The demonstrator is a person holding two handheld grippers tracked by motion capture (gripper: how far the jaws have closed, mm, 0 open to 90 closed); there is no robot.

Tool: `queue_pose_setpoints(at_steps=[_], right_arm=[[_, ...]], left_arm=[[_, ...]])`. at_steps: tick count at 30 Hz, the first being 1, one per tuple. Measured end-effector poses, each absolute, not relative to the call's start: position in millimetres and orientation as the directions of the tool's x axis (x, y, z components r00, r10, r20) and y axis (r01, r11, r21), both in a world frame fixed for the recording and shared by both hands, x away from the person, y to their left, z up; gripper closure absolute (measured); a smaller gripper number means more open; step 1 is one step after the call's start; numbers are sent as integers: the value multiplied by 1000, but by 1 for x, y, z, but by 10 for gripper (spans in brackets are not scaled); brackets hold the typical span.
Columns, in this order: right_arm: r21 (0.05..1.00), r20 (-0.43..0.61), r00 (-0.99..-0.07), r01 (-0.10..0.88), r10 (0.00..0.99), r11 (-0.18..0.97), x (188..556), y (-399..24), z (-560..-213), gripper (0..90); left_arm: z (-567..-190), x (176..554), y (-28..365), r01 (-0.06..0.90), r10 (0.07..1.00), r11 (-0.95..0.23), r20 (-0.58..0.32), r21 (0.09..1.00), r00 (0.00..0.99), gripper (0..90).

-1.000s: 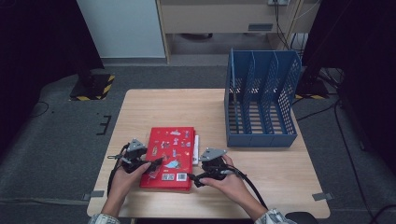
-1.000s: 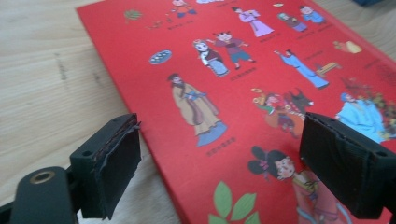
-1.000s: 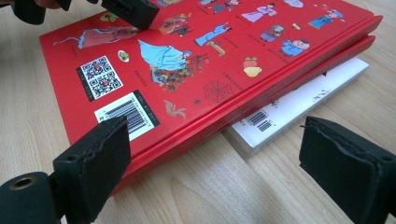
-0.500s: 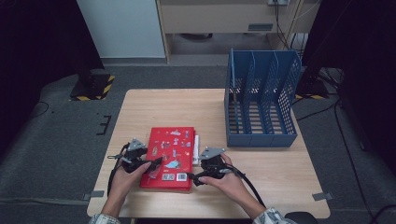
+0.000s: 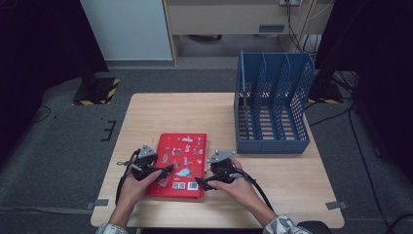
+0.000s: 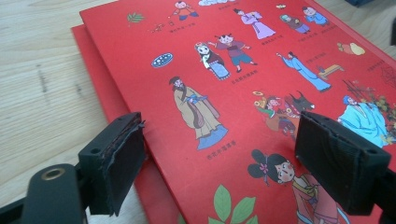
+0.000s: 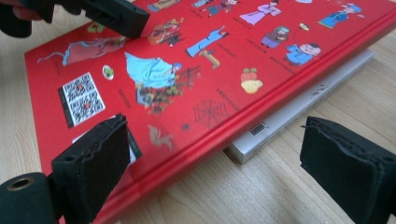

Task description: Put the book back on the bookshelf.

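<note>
Pale wooden table (image 5: 160, 112) carried a red book (image 5: 182, 146) near its front edge, left of a blue file rack (image 5: 272, 105). Both hands lay low at the book's near corners: left gripper (image 6: 224, 172) and right gripper (image 7: 219, 177) each gaped wide, straddling an edge. Cartoon figures dotted its cover.

A red book (image 5: 179, 163) with a smooth, slightly glossy card cover printed with small colourful figures lies on a table (image 5: 292, 180) of pale, matt wood-grain. Beneath the red cover a white paper block (image 7: 299, 109) with a printed edge shows. The left gripper (image 6: 233, 154) and the right gripper (image 7: 224, 158) are matt black plastic, their pads (image 6: 119, 158) faced with a rough, worn, foam-like layer. Near the table's far right corner stands a blue plastic file rack (image 5: 272, 102) with slotted, perforated walls.
</note>
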State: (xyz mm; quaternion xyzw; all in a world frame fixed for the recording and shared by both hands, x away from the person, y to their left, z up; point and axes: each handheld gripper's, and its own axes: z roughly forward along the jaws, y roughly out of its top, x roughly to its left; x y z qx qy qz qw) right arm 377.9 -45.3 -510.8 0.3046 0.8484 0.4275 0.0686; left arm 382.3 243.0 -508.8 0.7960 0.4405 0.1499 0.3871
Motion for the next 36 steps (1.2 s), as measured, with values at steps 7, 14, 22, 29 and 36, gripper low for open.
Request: queue_pose_setpoints(at_steps=[7,14,22,29,36], right_arm=[[754,193,-798,493,571,434,389,-42,-517,68],[749,224,-795,511,564,423,395,-36,-521,38],[735,285,-788,545,546,403,403,-37,-528,23],[740,310,-789,551,531,387,408,-35,-531,20],[735,306,-790,551,532,395,408,-35,-530,21]], left_arm=[[-510,382,241,584,816,-305,-110,753,568,154],[-511,383,242,585,810,-304,-119,752,574,139],[-514,388,242,588,796,-309,-136,747,590,70],[-517,394,244,566,769,-320,-141,760,624,31],[-518,397,243,561,777,-312,-134,767,615,34]])
